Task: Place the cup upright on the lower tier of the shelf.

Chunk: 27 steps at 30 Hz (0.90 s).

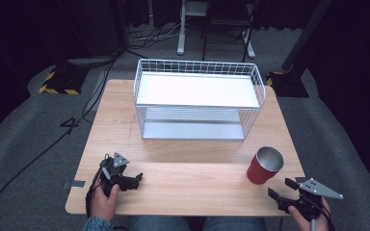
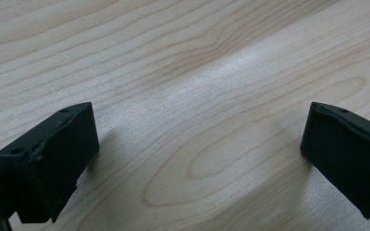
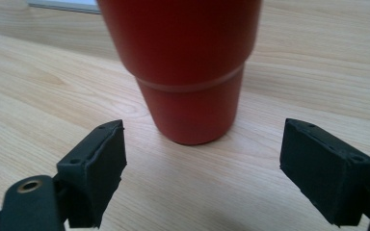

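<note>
Nothing is gripped yet. In the high view the red cup (image 1: 265, 166) stands upright on the table (image 1: 183, 168) near its right front corner, well apart from the white wire basket (image 1: 198, 98) at the back. The right claw (image 1: 284, 188) sits just beside the cup with its jaws apart; the left claw (image 1: 136, 179) rests low over bare wood at the front left.

In the left gripper view the jaws stand wide apart with wood grain between them.

In the right gripper view the cup (image 3: 188, 67) stands just ahead of the open jaws, not yet between them, so closing in, clamping and lifting all seem to remain.

No brand, label or writing is readable on any of it.
</note>
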Each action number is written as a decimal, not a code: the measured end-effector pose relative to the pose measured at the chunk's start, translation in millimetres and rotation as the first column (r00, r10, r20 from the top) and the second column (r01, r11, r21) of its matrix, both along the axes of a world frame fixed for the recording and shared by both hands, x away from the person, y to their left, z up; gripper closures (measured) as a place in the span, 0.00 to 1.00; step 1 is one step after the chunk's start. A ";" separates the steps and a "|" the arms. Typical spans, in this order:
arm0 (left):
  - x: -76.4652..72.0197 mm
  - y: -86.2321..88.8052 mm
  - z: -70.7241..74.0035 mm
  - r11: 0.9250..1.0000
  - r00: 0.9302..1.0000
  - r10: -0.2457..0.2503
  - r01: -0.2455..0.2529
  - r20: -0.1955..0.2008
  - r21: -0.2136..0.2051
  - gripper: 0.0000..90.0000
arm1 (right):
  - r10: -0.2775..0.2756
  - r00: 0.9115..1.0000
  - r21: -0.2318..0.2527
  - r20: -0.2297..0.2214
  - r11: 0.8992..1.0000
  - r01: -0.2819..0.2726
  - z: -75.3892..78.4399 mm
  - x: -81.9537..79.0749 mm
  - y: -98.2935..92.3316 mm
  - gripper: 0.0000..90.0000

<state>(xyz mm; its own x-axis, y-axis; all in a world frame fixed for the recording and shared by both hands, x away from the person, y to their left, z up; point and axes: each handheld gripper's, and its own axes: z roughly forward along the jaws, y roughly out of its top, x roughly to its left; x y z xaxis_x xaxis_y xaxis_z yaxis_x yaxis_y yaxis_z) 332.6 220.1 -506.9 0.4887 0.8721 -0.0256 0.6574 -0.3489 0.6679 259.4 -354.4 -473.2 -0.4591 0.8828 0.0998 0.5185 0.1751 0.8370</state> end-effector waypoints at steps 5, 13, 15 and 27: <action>0.0 0.0 -0.1 1.000 1.000 0.000 0.000 0.000 -0.001 0.00 | -0.003 1.000 0.017 0.001 1.000 0.003 -4.9 2.5 5.5 0.18; 0.0 0.0 -0.1 1.000 1.000 0.000 0.000 0.000 -0.001 0.00 | -0.008 1.000 0.040 0.013 0.999 0.008 -10.2 12.5 15.3 0.18; 0.0 0.0 0.0 1.000 1.000 0.000 0.000 0.000 0.000 0.00 | -0.010 1.000 0.037 0.012 0.999 0.010 -12.0 16.2 18.3 0.18; 0.1 0.0 -0.1 1.000 1.000 -0.001 0.001 0.000 -0.001 0.00 | -0.041 0.998 0.045 0.051 0.998 0.038 -18.5 41.0 32.2 0.17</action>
